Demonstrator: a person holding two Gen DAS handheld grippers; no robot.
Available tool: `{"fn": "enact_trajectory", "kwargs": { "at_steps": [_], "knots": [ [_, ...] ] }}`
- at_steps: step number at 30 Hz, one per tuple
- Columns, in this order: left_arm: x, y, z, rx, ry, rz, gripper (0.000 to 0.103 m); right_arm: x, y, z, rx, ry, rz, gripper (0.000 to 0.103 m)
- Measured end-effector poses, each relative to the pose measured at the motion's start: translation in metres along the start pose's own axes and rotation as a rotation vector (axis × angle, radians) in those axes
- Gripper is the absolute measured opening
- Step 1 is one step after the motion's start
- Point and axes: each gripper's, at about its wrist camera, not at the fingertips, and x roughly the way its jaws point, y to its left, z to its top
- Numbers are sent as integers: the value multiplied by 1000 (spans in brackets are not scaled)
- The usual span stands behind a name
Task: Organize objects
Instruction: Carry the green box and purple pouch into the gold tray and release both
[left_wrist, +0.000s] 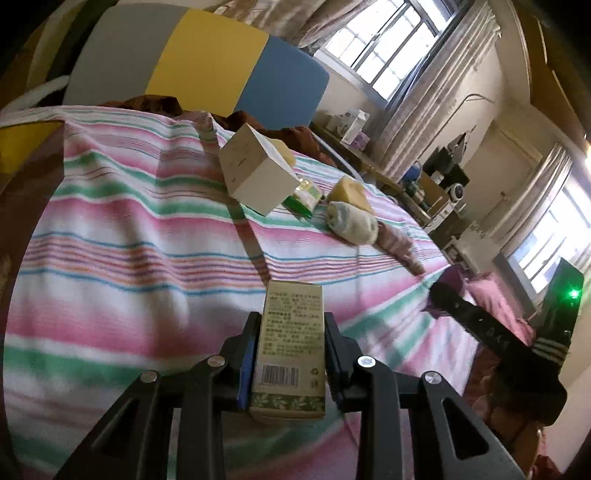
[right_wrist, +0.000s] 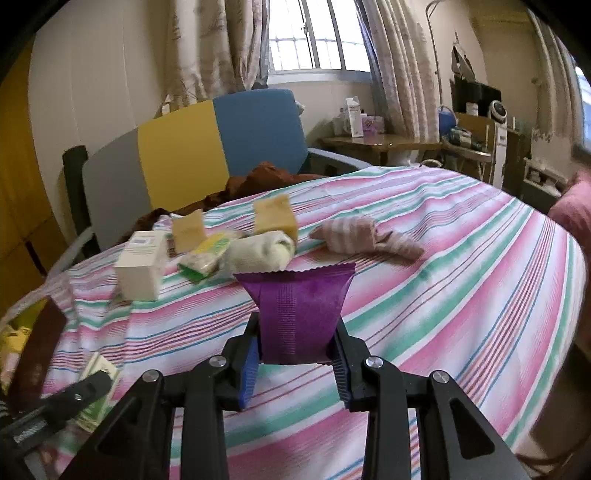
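My left gripper (left_wrist: 291, 325) is shut on a tall green-printed carton (left_wrist: 290, 347) with a barcode, held above the striped bedspread (left_wrist: 129, 258). My right gripper (right_wrist: 300, 334) is shut on a purple foil packet (right_wrist: 299, 310) above the bedspread (right_wrist: 461, 258). Further back on the bed lie a white box (left_wrist: 255, 173) (right_wrist: 140, 266), a green snack packet (left_wrist: 304, 197) (right_wrist: 205, 260), yellow sponges (left_wrist: 351, 192) (right_wrist: 275, 216), a rolled pale sock (left_wrist: 352, 223) (right_wrist: 258, 253) and a pink striped sock (left_wrist: 399, 245) (right_wrist: 364, 236).
A grey, yellow and blue headboard (right_wrist: 192, 147) stands behind the bed, with brown cloth (right_wrist: 258, 177) at its foot. A wooden side table (right_wrist: 373, 142) with boxes is at the back right. A pink pillow (right_wrist: 576, 210) lies at the right edge.
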Motion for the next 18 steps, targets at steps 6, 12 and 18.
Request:
{"fn": "enact_trajectory", "kwargs": {
  "at_steps": [6, 12, 18],
  "knots": [
    [-35, 0, -4, -36, -26, -71, 31, -22, 31, -9, -6, 16, 92, 35],
    [-86, 6, -1, -71, -101, -131, 31, -38, 69, -18, -32, 30, 185, 35],
    [-142, 24, 6, -120, -214, -157, 31, -56, 126, -21, -87, 31, 318, 35]
  ]
}}
